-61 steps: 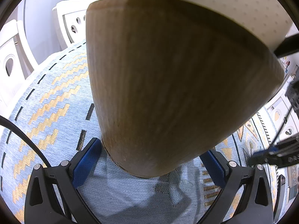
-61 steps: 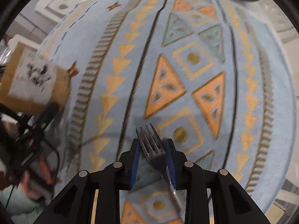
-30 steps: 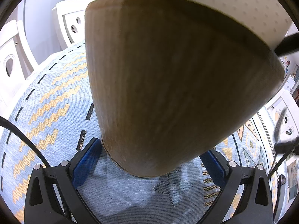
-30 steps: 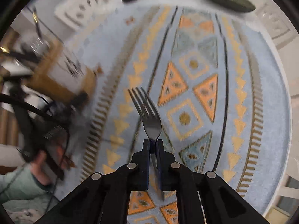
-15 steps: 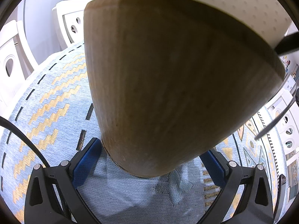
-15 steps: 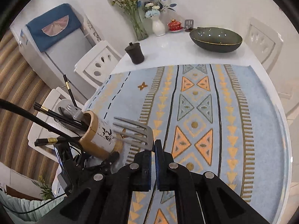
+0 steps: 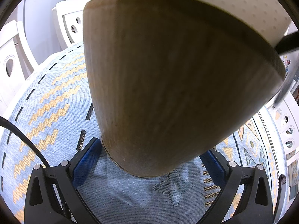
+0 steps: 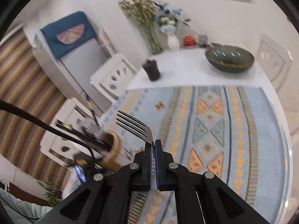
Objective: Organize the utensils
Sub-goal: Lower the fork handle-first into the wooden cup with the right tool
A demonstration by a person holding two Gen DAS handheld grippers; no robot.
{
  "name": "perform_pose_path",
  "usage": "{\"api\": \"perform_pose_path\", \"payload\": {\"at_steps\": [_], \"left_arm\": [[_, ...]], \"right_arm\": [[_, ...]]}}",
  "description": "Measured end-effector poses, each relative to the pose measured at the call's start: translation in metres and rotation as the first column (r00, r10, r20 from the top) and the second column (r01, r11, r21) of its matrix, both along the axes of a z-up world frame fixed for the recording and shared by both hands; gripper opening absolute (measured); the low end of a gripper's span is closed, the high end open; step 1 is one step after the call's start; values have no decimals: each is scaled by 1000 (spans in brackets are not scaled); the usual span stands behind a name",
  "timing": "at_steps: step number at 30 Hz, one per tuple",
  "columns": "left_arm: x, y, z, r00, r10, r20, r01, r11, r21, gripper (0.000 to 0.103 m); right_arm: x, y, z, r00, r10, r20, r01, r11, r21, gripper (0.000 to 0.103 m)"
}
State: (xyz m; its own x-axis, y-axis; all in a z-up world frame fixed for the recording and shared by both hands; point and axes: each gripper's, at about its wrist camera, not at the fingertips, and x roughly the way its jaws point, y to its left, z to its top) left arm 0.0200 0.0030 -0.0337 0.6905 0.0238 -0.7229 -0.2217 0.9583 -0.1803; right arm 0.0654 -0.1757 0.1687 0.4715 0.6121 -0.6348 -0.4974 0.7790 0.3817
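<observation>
Left wrist view: the left gripper (image 7: 149, 160) has its 2 blue-padded fingers (image 7: 85, 161) spread wide around the base of a bamboo utensil holder (image 7: 168, 85), 1 pad on each side of it. The pads sit tight against the holder's lower wall as far as the picture shows, so the holder is clasped. The holder stands on a light-blue patterned table runner (image 7: 48, 112) and fills most of the picture, its wide rim leaning toward the camera. A white dotted surface (image 7: 233, 1) lies along the top of the picture above the rim. A dark stick-like thing (image 7: 287, 44) juts out near the rim at the right edge; what it is cannot be told. White chairs (image 7: 71, 22) stand beyond the runner's far-left edge.

Right wrist view: the right gripper (image 8: 153, 145) has its 2 fingers pressed together, pinching the neck of a metal fork (image 8: 136, 126). The fork's 4 tines point up and left, held in the air above the runner's (image 8: 261, 130) left part. Just left of the tines is the same holder (image 8: 112, 149), near the runner's near-left corner, with dark chopsticks (image 8: 80, 132) and another fork's head (image 8: 93, 128) sticking out of it. The view is blurred. On the white table (image 8: 186, 69) past the runner's far edge stand a dark cup (image 8: 152, 70), a dark green bowl (image 8: 229, 58), a white vase of flowers (image 8: 172, 41) and a small red pot (image 8: 188, 40).
</observation>
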Motion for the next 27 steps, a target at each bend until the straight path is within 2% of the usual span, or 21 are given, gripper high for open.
{"api": "perform_pose_path", "payload": {"at_steps": [4, 9, 14, 20, 27], "left_arm": [[0, -1, 0, 1000, 0, 1, 0, 1000, 0, 102], [-1, 0, 1, 1000, 1, 6, -1, 1000, -5, 102], [-4, 1, 2, 1000, 2, 10, -2, 1000, -9, 102], [-4, 1, 2, 1000, 2, 10, -2, 1000, -8, 102], [-5, 1, 2, 1000, 2, 10, -2, 1000, -8, 102]], "right_arm": [[6, 13, 31, 997, 58, 59, -63, 995, 81, 3], [17, 38, 51, 987, 135, 85, -147, 975, 166, 3], [23, 64, 48, 975, 211, 66, -220, 955, 198, 3], [24, 91, 31, 960, 278, 24, -278, 942, 186, 3], [25, 104, 20, 951, 308, -18, -302, 941, 149, 3]]}}
